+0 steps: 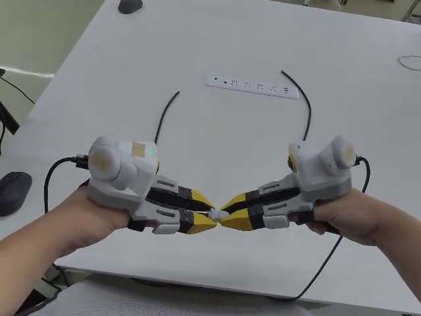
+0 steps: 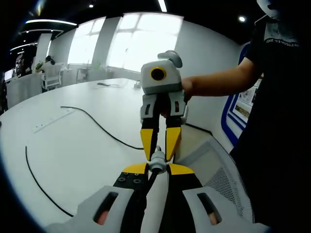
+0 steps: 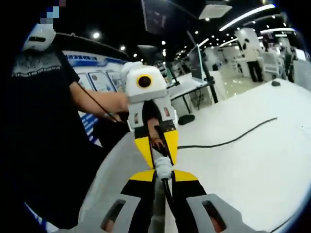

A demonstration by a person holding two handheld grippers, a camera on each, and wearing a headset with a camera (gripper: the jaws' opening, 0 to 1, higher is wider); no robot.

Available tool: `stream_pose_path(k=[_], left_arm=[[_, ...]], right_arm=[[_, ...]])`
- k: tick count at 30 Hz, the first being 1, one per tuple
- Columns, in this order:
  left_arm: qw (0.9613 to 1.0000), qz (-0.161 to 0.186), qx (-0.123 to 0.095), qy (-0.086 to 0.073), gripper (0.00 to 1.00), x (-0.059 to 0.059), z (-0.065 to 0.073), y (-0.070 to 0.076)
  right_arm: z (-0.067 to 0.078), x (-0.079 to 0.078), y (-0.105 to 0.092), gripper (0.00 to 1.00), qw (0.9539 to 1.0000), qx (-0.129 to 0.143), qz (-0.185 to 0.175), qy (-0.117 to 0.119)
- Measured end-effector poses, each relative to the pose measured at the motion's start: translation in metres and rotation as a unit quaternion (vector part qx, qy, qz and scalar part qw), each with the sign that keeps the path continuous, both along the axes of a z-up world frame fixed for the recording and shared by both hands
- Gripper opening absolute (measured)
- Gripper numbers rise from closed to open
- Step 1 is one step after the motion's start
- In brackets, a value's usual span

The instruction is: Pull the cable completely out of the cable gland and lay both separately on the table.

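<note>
A small white cable gland [image 1: 214, 214] hangs in the air between two grippers that meet tip to tip above the near table edge. My left gripper [image 1: 208, 215] is shut on the gland [image 2: 156, 163], and a short black cable [image 2: 151, 180] runs back between its jaws. My right gripper [image 1: 225, 214] faces it from the right, shut on the cable [image 3: 168, 190] just behind the gland [image 3: 163, 168]. In each gripper view the other gripper [image 2: 159, 141] [image 3: 156, 145] points straight at the camera. I cannot tell exactly where cable ends and gland begins inside the jaws.
A white power strip [image 1: 252, 86] lies mid-table. Two loose black cables [image 1: 167, 113] [image 1: 305, 108] curve on either side of it. One mouse [image 1: 129, 6] sits at the far edge and another mouse [image 1: 13, 191] at the left. The white table [image 1: 217, 148] is bare around these.
</note>
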State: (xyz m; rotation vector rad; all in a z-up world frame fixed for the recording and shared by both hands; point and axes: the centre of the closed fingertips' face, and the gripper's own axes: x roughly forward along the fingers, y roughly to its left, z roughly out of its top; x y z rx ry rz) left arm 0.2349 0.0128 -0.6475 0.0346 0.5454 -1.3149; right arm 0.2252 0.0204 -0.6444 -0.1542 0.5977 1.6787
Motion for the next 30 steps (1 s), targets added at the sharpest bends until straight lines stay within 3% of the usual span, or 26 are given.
stream_pose_path(k=[3, 4, 6, 9, 11, 13, 14, 15, 16, 18, 22, 24, 25, 26, 30], left_arm=[[1.0000, -0.003, 0.002, 0.003, 0.15, -0.003, -0.001, -0.001], [1.0000, -0.005, 0.003, 0.004, 0.15, -0.005, -0.003, -0.001], [1.0000, -0.003, 0.002, 0.008, 0.15, -0.007, -0.005, -0.002], [0.9999, 0.002, -0.004, 0.013, 0.15, -0.007, -0.005, -0.003], [0.9999, 0.006, -0.006, 0.013, 0.15, -0.005, -0.005, -0.002], [0.9999, 0.009, -0.006, 0.013, 0.15, -0.004, -0.005, -0.002], [0.9999, 0.010, -0.004, 0.013, 0.15, -0.004, -0.006, -0.002], [0.9998, 0.010, -0.003, 0.014, 0.15, -0.004, -0.007, -0.001], [0.9999, 0.010, -0.001, 0.013, 0.15, -0.004, -0.007, -0.001], [0.9999, 0.009, 0.001, 0.013, 0.15, -0.005, -0.007, 0.000], [0.9999, 0.009, 0.002, 0.009, 0.15, -0.006, -0.006, 0.001], [0.9999, 0.010, 0.002, 0.008, 0.15, -0.006, -0.006, 0.001], [0.9999, 0.009, 0.003, 0.008, 0.15, -0.006, -0.006, 0.001], [0.9999, 0.009, 0.004, 0.008, 0.15, -0.006, -0.006, 0.000], [0.9999, 0.009, 0.005, 0.010, 0.15, -0.008, -0.006, -0.001]], right_arm=[[-0.006, -0.003, -0.002, 0.07, 0.9957, -0.012, 0.021, -0.090], [-0.008, -0.005, -0.003, 0.07, 0.9913, -0.022, 0.029, -0.127], [-0.011, -0.006, -0.003, 0.07, 0.9831, -0.038, 0.036, -0.176], [-0.012, -0.005, -0.004, 0.07, 0.9708, -0.052, 0.041, -0.230], [-0.013, -0.004, -0.004, 0.07, 0.9650, -0.056, 0.038, -0.253], [-0.014, -0.003, -0.003, 0.07, 0.9550, -0.064, 0.036, -0.287], [-0.015, -0.004, -0.002, 0.07, 0.9534, -0.068, 0.034, -0.292], [-0.016, -0.004, -0.001, 0.07, 0.9490, -0.070, 0.033, -0.306], [-0.016, -0.005, -0.001, 0.07, 0.9491, -0.070, 0.032, -0.305], [-0.016, -0.005, 0.000, 0.07, 0.9541, -0.068, 0.021, -0.291], [-0.014, -0.004, 0.001, 0.08, 0.9560, -0.061, 0.012, -0.287], [-0.014, -0.003, 0.001, 0.08, 0.9606, -0.063, 0.002, -0.271], [-0.015, -0.004, 0.000, 0.08, 0.9664, -0.068, -0.011, -0.248], [-0.015, -0.004, 0.000, 0.08, 0.9684, -0.067, -0.013, -0.240], [-0.014, -0.004, -0.001, 0.08, 0.9678, -0.066, -0.010, -0.243]])
